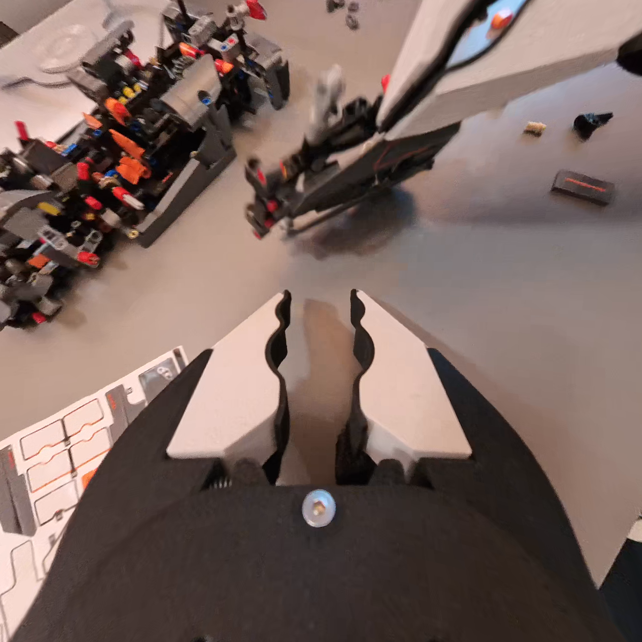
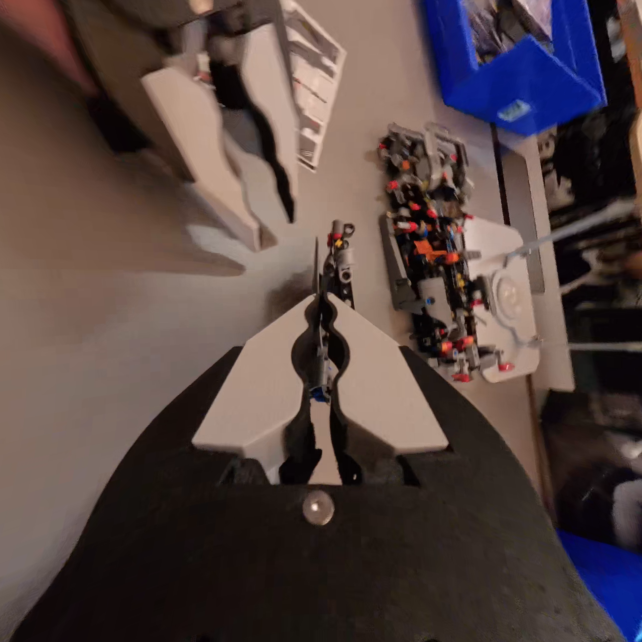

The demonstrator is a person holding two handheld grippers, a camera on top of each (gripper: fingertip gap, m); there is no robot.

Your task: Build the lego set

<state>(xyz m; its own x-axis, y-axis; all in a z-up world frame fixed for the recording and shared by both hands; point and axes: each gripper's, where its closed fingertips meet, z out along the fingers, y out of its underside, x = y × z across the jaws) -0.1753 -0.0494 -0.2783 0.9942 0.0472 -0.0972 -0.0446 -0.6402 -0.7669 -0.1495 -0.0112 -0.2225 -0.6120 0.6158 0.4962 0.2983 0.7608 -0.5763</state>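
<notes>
My left gripper (image 1: 320,295) is open and empty above the bare table; it also shows in the right wrist view (image 2: 278,229) at the upper left, jaws apart. My right gripper (image 2: 321,298) is shut on a thin black lego sub-assembly (image 2: 338,264) with grey connectors and red pins, which sticks out past the fingertips. In the left wrist view the right gripper (image 1: 382,121) comes in from the upper right and holds the same sub-assembly (image 1: 330,173) tilted just above the table. The large lego chassis (image 1: 121,156), grey and black with orange, red and blue parts, lies at the left; it also shows in the right wrist view (image 2: 434,257).
A sheet with printed outlines (image 1: 52,451) lies at the lower left. Loose parts lie at the right: a black tile with red marks (image 1: 583,187), a small black piece (image 1: 590,123), a tan piece (image 1: 534,128). A blue bin (image 2: 521,80) stands beyond the chassis. There is about 8 centimeters between the tips of the two grippers. The small black piece (image 1: 590,123) is about equally far from each gripper, around 20 centimeters.
</notes>
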